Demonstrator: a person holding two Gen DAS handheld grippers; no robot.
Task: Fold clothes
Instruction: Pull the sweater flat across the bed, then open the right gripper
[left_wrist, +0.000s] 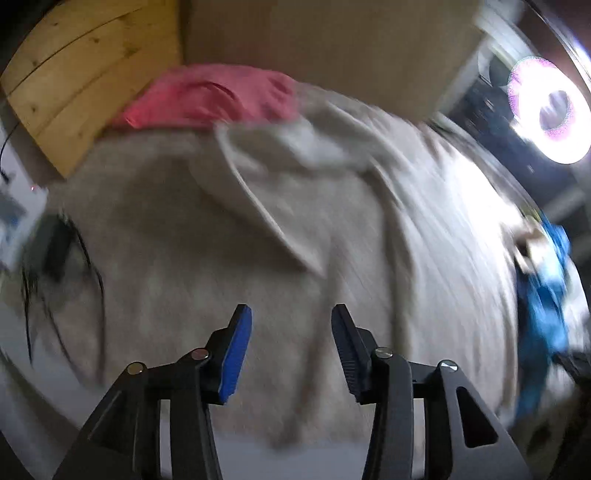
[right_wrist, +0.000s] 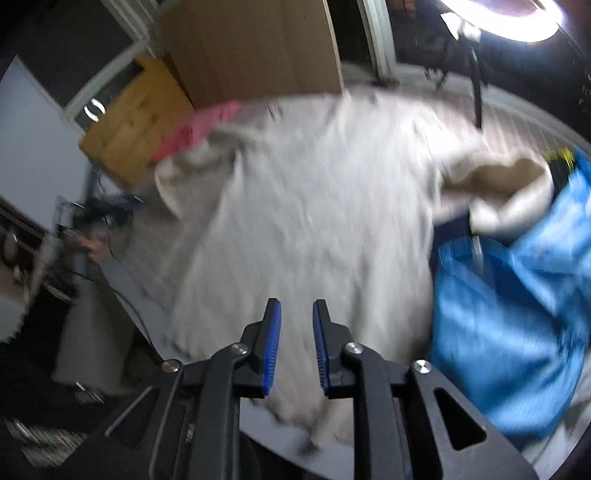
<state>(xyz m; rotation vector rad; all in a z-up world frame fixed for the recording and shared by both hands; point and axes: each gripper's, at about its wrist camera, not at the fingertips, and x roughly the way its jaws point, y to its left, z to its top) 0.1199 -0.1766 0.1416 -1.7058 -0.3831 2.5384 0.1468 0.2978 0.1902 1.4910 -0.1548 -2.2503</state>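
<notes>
Cream knit garment (right_wrist: 303, 206) lies spread (soft, blurred); left gripper (left_wrist: 291, 325) and right gripper (right_wrist: 296, 321) gape, empty.

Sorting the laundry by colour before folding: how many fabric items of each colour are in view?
Cream: 1, the spread-out cream knit garment
Pink: 1, the crumpled pink cloth
Blue: 1, the shiny blue fabric bag
Total: 3

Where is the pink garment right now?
The pink garment lies at the far edge of the spread beige shirt, up against the wooden panel; in the right wrist view it sits upper left, beyond the shirt's sleeve.
</notes>
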